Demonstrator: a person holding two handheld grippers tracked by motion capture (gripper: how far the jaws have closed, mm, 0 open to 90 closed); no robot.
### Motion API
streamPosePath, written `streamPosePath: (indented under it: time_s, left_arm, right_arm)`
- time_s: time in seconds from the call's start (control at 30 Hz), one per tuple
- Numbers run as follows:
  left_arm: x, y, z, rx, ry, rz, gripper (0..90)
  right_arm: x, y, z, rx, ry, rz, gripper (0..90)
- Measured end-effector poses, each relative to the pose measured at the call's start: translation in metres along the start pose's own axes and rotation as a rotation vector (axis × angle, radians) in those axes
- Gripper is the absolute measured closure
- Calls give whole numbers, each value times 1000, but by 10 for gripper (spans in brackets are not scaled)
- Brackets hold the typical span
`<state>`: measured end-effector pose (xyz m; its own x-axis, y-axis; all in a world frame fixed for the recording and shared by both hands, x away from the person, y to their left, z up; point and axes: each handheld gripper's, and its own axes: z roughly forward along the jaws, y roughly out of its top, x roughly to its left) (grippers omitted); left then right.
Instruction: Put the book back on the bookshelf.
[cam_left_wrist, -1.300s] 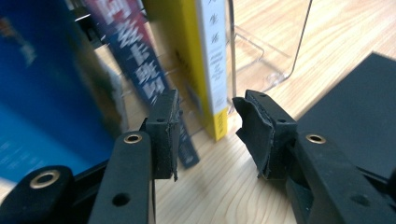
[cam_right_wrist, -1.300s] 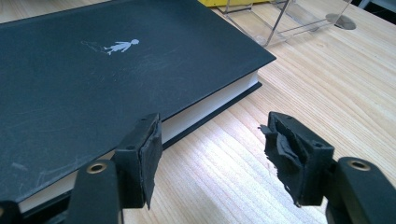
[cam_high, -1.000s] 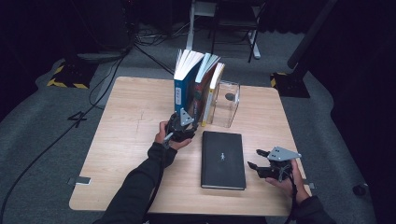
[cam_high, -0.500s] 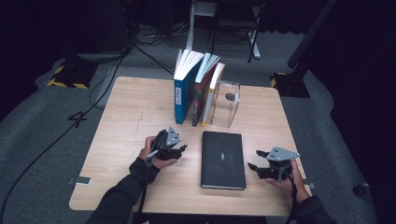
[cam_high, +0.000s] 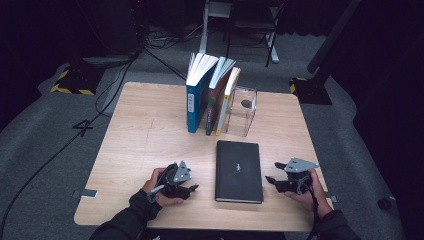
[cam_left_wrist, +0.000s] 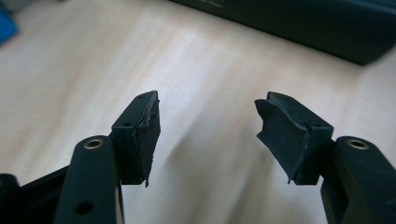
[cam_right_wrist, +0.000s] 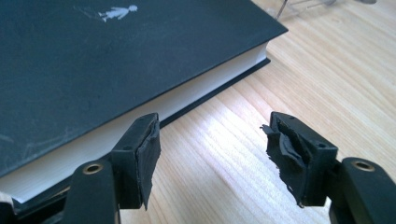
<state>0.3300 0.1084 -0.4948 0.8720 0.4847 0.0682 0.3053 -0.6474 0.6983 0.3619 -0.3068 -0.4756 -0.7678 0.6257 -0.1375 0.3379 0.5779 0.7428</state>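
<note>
A black hardcover book with a small white figure on its cover lies flat at the table's front middle; its cover and white page edge show close in the right gripper view. My left gripper rests low on the wood to the book's left, pointing toward it; its jaws have just been opening and hold nothing. The book's dark edge lies beyond them. My right gripper sits just right of the book, open and empty, its left jaw close beside the page edge.
Three upright books, blue, dark red and yellow, stand at the table's back middle beside a clear plastic box. The wooden table is bare on the left. Cables and stands surround it on the floor.
My left hand has drawn back from the upright blue book toward the table's front and left, sinking to the wood, and its jaws have spread wider. The right gripper has stayed put.
</note>
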Motion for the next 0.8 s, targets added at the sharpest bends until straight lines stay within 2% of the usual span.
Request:
streamPosePath:
  time_s: [0.1,0.2,0.33,0.53,0.6,0.7,0.8]
  left_arm:
    - [-7,-4,-2,9,-25,7,356]
    - [-13,-9,-3,5,-60,-11,351]
    - [-14,-11,-1,-3,-82,-25,337]
    - [-13,-9,3,-6,-89,-23,275]
    - [-12,-9,3,-5,-89,-22,254]
    - [-12,-9,4,-2,-91,-21,242]
    - [-11,-9,4,-2,-94,-21,240]
  right_arm:
    - [0,-1,1,12,7,-8,352]
    - [-1,-3,2,27,18,-14,352]
    - [-2,-8,5,56,47,-19,352]
    - [3,-11,9,71,143,-60,350]
    - [7,-10,9,64,196,-82,348]
    - [15,-9,11,76,247,-133,348]
    - [21,-8,12,68,289,-161,354]
